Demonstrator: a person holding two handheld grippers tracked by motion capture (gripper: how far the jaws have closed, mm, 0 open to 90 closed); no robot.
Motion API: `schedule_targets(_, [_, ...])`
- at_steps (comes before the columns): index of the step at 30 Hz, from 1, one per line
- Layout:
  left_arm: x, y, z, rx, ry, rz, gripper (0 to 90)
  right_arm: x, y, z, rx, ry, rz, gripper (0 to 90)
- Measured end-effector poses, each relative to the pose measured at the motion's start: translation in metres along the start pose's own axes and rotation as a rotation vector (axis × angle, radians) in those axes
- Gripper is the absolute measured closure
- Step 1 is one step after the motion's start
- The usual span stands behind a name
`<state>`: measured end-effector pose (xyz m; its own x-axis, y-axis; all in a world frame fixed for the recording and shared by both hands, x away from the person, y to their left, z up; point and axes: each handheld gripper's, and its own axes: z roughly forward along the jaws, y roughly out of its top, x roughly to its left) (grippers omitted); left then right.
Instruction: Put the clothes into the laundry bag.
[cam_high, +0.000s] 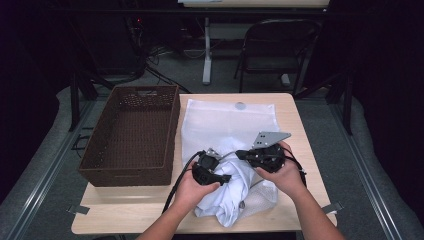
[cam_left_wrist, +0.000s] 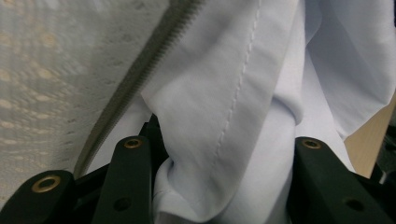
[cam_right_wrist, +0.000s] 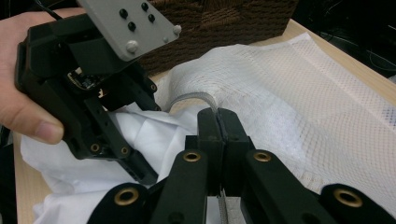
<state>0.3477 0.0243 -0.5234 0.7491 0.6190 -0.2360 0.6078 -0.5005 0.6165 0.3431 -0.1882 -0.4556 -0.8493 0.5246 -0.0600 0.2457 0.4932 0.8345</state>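
Note:
A white mesh bag (cam_high: 225, 120) lies flat on the table, and a crumpled white garment (cam_high: 235, 192) sits at its near end. My left gripper (cam_high: 227, 177) points right into the garment. In the left gripper view its jaws (cam_left_wrist: 222, 142) stand wide apart with folds of the garment (cam_left_wrist: 243, 93) between them, beside the bag's grey zipper (cam_left_wrist: 135, 74). My right gripper (cam_high: 239, 154) points left, just behind it. In the right gripper view it (cam_right_wrist: 217, 114) is shut on the zipper edge of the mesh bag (cam_right_wrist: 289, 102), with the left gripper (cam_right_wrist: 152, 140) pressed into the garment (cam_right_wrist: 70, 172).
A brown woven basket (cam_high: 125, 177) stands with nothing in it on the table's left half, close to the bag; its wall (cam_right_wrist: 224, 18) shows in the right gripper view. Bare wood (cam_high: 300, 120) runs along the right edge. A folding chair (cam_high: 275, 45) stands beyond the table.

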Motion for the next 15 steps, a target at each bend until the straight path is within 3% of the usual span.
schedule_targets(2, [0.001,-0.002,0.004,-0.002,0.016,-0.004,58.2,0.000,-0.001,0.001,0.004,-0.001,-0.002,89.3])
schedule_targets(11, [0.005,-0.011,0.018,-0.018,0.008,-0.077,56.5,0.003,-0.009,0.007,0.040,0.000,-0.011,89.3])
schedule_targets(15, [0.006,-0.012,0.021,-0.008,0.009,-0.069,54.7,0.005,-0.010,0.009,0.052,-0.001,-0.017,89.3])
